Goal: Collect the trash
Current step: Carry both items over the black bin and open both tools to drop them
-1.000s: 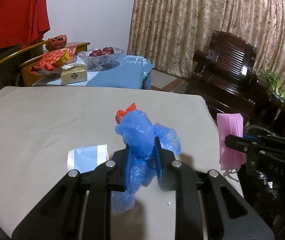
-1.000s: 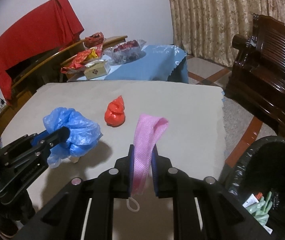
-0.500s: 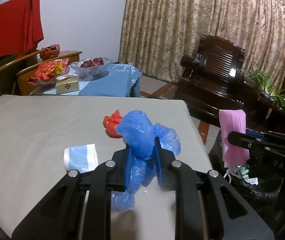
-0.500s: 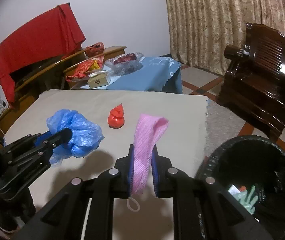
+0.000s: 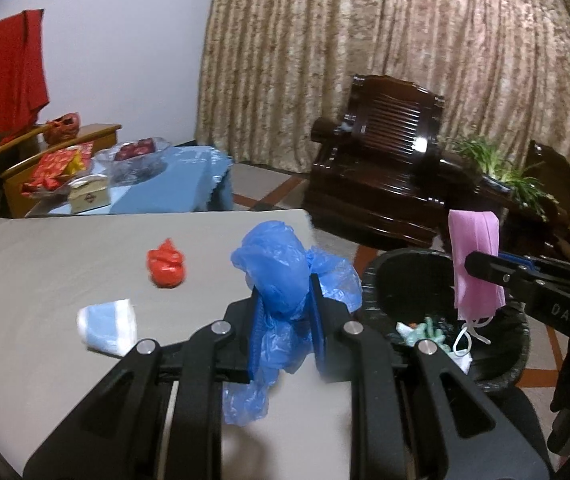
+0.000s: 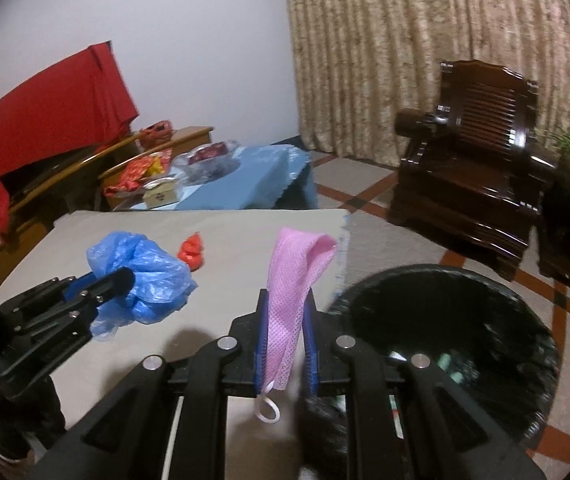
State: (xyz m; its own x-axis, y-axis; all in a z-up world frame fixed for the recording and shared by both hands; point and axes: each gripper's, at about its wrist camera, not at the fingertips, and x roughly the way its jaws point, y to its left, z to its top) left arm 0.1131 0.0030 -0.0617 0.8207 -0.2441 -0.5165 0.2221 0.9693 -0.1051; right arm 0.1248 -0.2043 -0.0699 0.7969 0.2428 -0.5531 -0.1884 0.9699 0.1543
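Observation:
My left gripper (image 5: 285,296) is shut on a crumpled blue plastic bag (image 5: 281,264) and holds it above the table's right edge; it also shows in the right wrist view (image 6: 145,276). My right gripper (image 6: 287,312) is shut on a pink face mask (image 6: 293,276), held over the rim of the black trash bin (image 6: 445,292). In the left wrist view the mask (image 5: 475,264) hangs above the bin (image 5: 401,264), which holds some trash. A red crumpled bag (image 5: 166,264) and a light blue mask (image 5: 109,326) lie on the grey table (image 5: 45,280).
A dark wooden armchair (image 5: 385,176) stands behind the bin. A side table with a blue cloth (image 5: 173,192), a glass bowl and a box stands behind the grey table. A potted plant (image 5: 501,172) is at the right.
Both grippers have swung right with their loads. The trash bin has come into view under the pink mask, and the blue bag is now near the table's right edge.

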